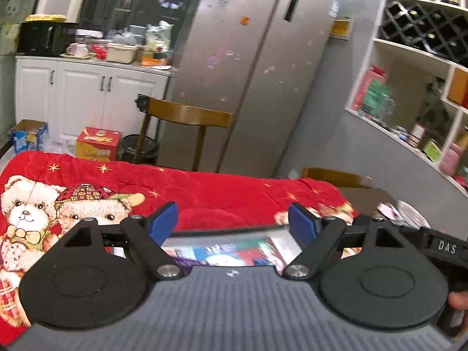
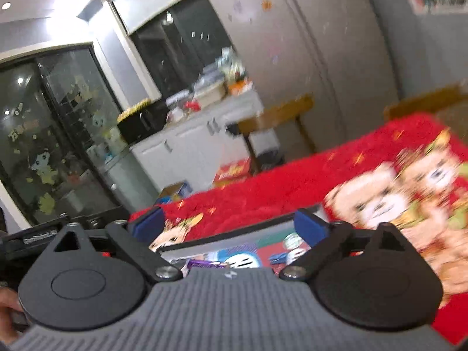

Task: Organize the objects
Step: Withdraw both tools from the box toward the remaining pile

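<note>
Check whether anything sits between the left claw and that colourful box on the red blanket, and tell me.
Nothing visible does. The left claw stands open above the red blanket, and the colourful box lies just below and between its blue pads, partly hidden by the claw's grey body. Only open air separates them; neither pad touches it.

Indoor artificial light fills the room evenly, with ceiling spotlights (image 2: 5,6) flaring white in the right wrist view and mirrored in the dark glass doors (image 2: 52,134). That view is smeared by motion blur, worst on the red blanket (image 2: 292,181); the left wrist view is sharper, its shelving (image 1: 415,67) bowed by fisheye distortion.
</note>
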`<action>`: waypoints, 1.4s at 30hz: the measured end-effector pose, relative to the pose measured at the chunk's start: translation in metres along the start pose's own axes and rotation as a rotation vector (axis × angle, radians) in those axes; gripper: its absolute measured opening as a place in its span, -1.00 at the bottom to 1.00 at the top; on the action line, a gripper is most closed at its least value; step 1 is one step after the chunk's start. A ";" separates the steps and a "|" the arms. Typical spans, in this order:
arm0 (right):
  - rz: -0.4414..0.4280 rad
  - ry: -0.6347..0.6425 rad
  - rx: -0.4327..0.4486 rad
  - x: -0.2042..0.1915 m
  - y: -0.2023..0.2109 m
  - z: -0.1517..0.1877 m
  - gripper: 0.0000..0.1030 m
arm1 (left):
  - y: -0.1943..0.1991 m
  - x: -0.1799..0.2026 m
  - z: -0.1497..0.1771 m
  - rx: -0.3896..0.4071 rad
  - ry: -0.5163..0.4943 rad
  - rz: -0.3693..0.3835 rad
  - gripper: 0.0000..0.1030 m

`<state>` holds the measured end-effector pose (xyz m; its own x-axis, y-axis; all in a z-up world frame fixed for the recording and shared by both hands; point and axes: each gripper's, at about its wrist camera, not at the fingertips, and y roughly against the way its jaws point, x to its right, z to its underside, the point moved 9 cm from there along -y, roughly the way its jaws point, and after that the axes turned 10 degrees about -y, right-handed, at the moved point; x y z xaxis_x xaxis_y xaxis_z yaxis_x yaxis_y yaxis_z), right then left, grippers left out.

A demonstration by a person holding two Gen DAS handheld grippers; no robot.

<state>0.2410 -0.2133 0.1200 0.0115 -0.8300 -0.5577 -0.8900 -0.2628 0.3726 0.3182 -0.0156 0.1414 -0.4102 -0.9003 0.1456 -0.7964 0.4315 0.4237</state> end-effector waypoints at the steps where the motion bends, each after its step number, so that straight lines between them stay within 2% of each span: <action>1: 0.002 0.013 0.022 -0.001 0.012 0.000 0.95 | 0.010 0.009 0.001 -0.006 -0.018 0.036 0.66; 3: -0.004 0.035 0.055 -0.004 0.035 0.002 0.95 | 0.030 0.022 0.005 -0.017 -0.050 0.076 0.66; 5: -0.004 0.081 0.080 -0.006 0.054 0.008 0.95 | 0.054 0.035 0.012 -0.005 -0.090 0.077 0.66; 10: 0.013 0.216 0.151 -0.010 0.096 0.036 0.95 | 0.107 0.056 0.044 0.028 -0.148 0.006 0.66; 14: -0.001 0.222 0.184 -0.007 0.121 0.057 0.95 | 0.137 0.072 0.077 0.082 -0.214 -0.025 0.66; 16: -0.008 0.210 0.189 -0.005 0.127 0.064 0.95 | 0.141 0.077 0.093 0.098 -0.200 -0.032 0.66; 20: 0.002 0.132 0.162 0.011 0.127 0.073 0.95 | 0.131 0.086 0.125 0.079 -0.110 0.007 0.66; 22: 0.000 0.113 0.141 0.019 0.123 0.078 0.95 | 0.122 0.089 0.138 0.070 -0.131 -0.008 0.66; 25: 0.050 0.112 0.139 0.038 0.115 0.087 0.95 | 0.111 0.088 0.155 0.047 -0.171 -0.063 0.66; 29: 0.094 0.069 0.099 0.065 0.100 0.102 0.87 | 0.104 0.086 0.170 0.055 -0.192 -0.072 0.66; 31: 0.108 0.055 0.075 0.076 0.091 0.109 0.79 | 0.096 0.083 0.178 0.031 -0.199 -0.084 0.66; 36: 0.182 0.084 0.013 0.093 0.072 0.127 0.75 | 0.063 0.070 0.203 -0.088 -0.210 -0.112 0.66; 42: 0.195 0.054 -0.033 0.105 0.060 0.133 0.67 | 0.042 0.052 0.216 -0.136 -0.216 -0.161 0.65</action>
<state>0.1279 -0.2511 -0.0149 -0.1347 -0.8915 -0.4326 -0.8621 -0.1098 0.4946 0.1674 -0.0318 -0.0263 -0.3804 -0.9170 -0.1205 -0.7982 0.2597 0.5435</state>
